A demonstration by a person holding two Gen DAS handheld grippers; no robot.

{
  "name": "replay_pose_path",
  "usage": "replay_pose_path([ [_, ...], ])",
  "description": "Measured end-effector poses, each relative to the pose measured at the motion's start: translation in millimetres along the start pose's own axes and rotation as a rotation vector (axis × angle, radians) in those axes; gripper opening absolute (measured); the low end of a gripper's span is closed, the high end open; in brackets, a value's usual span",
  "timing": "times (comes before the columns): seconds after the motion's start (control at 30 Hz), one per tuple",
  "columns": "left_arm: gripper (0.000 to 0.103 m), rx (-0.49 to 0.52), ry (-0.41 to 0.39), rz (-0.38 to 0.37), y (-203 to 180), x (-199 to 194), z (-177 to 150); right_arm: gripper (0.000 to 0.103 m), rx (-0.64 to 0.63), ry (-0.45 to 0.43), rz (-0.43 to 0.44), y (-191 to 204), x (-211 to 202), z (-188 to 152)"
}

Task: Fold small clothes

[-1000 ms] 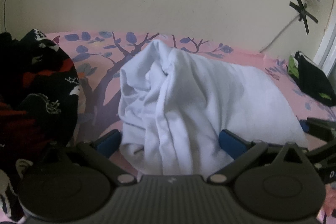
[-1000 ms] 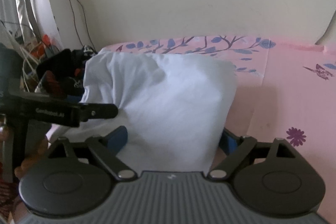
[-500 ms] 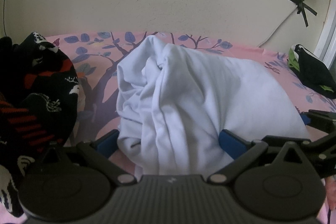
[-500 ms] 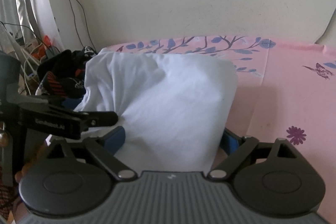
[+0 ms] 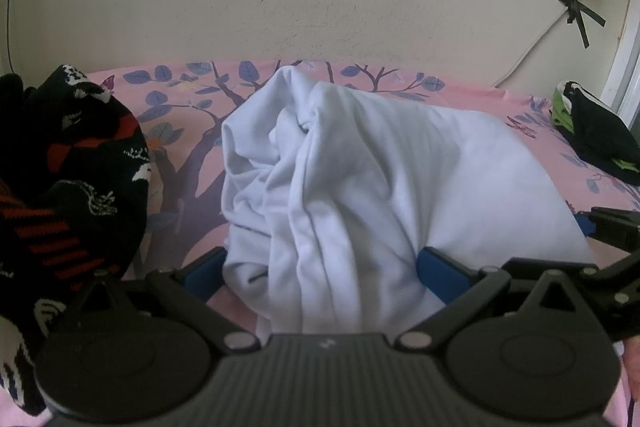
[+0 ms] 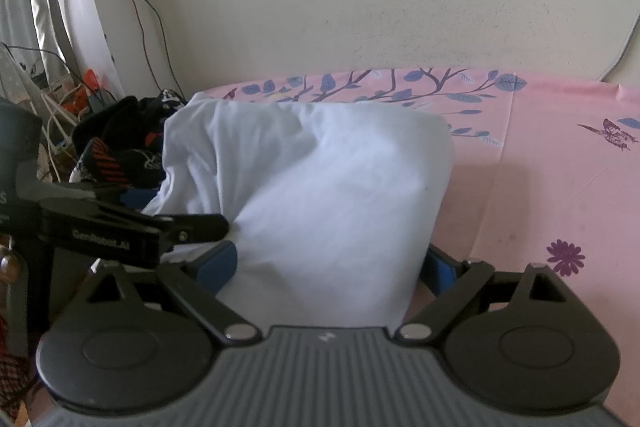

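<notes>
White garment (image 5: 360, 179) is lying bunched and creased on the pink floral bedsheet (image 6: 540, 155), right of a black patterned knit pile (image 5: 68, 167). Left gripper (image 5: 320, 267) and right gripper (image 6: 328, 263) are being held spread, straddling the cloth's near edge.
</notes>
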State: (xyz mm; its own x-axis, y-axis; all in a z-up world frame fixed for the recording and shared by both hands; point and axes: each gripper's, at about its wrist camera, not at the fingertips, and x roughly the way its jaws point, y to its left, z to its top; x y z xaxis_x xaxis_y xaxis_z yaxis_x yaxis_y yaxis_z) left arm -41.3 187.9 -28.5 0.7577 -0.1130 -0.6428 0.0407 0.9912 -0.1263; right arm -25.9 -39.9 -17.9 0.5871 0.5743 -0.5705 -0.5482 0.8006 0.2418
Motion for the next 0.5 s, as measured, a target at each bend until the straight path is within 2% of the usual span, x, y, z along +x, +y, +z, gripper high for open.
replay_pose_path([
  [0.13,0.103,0.006,-0.001,0.013,-2.0,0.4,-0.4,0.087,-0.006,0.003,0.007,-0.3,0.4,-0.1],
  [0.17,0.103,0.005,-0.002,0.016,-2.5,0.2,-0.3,0.083,-0.014,-0.001,-0.004,1.4,0.4,-0.4],
  [0.23,0.102,-0.004,-0.002,0.021,-4.5,0.1,0.0,0.065,-0.036,-0.023,-0.025,5.2,-2.2,-1.8],
  [0.27,0.094,-0.011,-0.010,0.013,-7.0,-1.7,-0.6,0.059,-0.041,-0.036,-0.021,5.8,-4.4,-2.2],
  [0.3,0.088,-0.014,-0.019,0.006,-11.1,-4.3,-2.0,0.044,-0.043,-0.049,-0.023,5.7,-6.6,-2.5],
  [0.33,0.086,-0.016,-0.024,0.010,-16.1,-5.9,-4.1,0.037,-0.041,-0.056,-0.021,5.1,-8.2,-2.5],
  [0.37,0.078,-0.008,-0.030,0.017,-21.2,-7.6,-6.0,0.032,-0.038,-0.062,-0.022,4.1,-9.7,-2.5],
  [0.4,0.068,-0.006,-0.035,0.015,-26.5,-9.7,-7.4,0.023,-0.036,-0.065,-0.022,3.0,-12.8,-1.8],
  [0.43,0.064,-0.016,-0.033,0.005,-30.7,-11.7,-7.5,0.018,-0.026,-0.068,-0.011,1.2,-16.6,-0.1],
  [0.5,0.053,-0.034,-0.030,-0.014,-41.3,-15.7,-4.9,0.014,0.004,-0.092,0.020,-3.6,-29.2,5.2],
])
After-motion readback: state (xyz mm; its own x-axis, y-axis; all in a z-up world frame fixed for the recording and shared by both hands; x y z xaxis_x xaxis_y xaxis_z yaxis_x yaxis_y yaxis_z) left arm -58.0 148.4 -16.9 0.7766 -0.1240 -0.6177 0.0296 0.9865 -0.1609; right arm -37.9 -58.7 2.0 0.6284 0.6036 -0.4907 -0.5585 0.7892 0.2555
